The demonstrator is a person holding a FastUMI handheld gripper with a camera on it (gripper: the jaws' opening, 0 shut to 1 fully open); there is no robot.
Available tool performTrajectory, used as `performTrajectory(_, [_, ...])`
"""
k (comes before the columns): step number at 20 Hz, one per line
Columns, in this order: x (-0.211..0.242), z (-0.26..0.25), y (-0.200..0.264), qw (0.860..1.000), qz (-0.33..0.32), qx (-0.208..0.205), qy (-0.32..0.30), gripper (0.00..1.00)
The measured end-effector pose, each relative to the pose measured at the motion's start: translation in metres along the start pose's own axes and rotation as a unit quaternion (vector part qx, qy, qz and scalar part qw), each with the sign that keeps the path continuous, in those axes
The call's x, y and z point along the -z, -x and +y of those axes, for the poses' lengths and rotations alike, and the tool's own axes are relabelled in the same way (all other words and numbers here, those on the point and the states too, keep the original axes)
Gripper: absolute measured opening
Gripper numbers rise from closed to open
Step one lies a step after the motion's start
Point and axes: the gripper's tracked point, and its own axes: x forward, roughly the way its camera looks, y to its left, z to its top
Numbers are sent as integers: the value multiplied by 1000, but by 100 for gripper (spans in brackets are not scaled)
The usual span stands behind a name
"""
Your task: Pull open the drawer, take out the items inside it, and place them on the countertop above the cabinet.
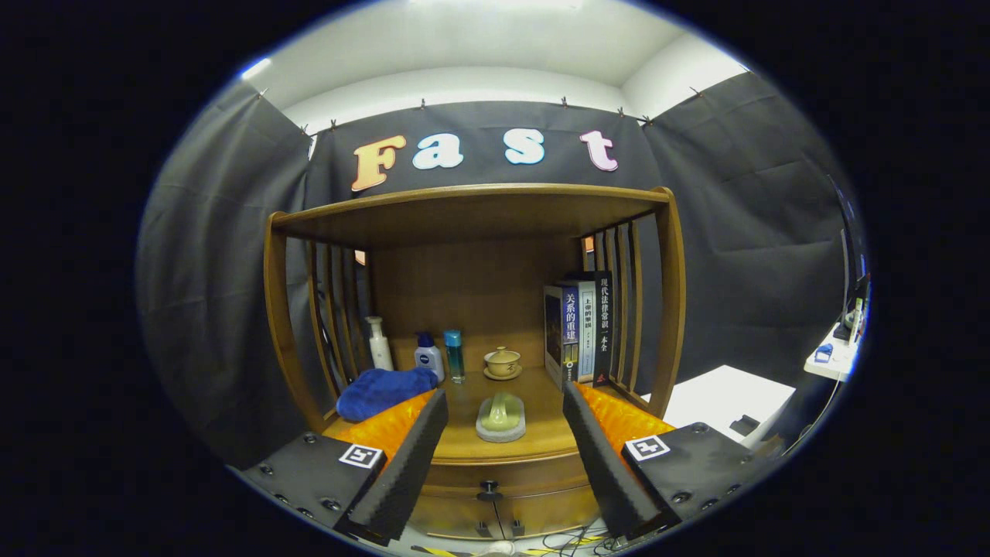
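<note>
The gripper [504,456] hangs in front of a small wooden cabinet [669,309] with slatted sides, its two black foam-padded fingers [402,464] spread wide apart and holding nothing. Between them, low down, sits the closed wooden drawer [464,483] with its small dark round knob [488,487] right on the midline, just below the fingertips' level. The drawer front is flush with the cabinet, so nothing inside it can be seen.

Above the drawer runs the wooden countertop [464,441], and it is busy up there. Just ahead of the fingers, dead centre, lies a pale green ceramic piece on a round grey stone coaster [500,428]. Behind it stands a small tan lidded tea cup on a saucer [503,362]. To the left, a folded blue towel [384,391] rests beside the left finger. Behind the towel, along the back, stand a tall white pump bottle [379,343], a short white bottle with a blue cap [428,356] and a slim teal bottle [454,354], close together. On the right, a row of upright books [578,329] leans against the slats.

Beyond the cabinet on the right, a white table [727,398] carries a small dark object.
</note>
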Motion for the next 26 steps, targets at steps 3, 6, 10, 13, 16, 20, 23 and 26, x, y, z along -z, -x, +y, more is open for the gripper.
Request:
performTrajectory(3, [3, 0, 0, 1000, 4, 2, 1, 98])
performTrajectory(6, [4, 1, -1, 1000, 6, 1, -3, 98])
performTrajectory(10, [7, -1, -2, 1000, 10, 5, -5, 98])
performTrajectory(13, [8, -3, -2, 1000, 11, 6, -7, 98])
performTrajectory(16, [8, -2, -1, 1000, 11, 6, -6, 98])
performTrajectory(20, [10, -3, -2, 1000, 13, 7, -6, 98])
performTrajectory(23, [10, -3, -3, 1000, 14, 7, -6, 98])
performTrajectory(26, [13, -1, -3, 1000, 16, 6, -5, 98])
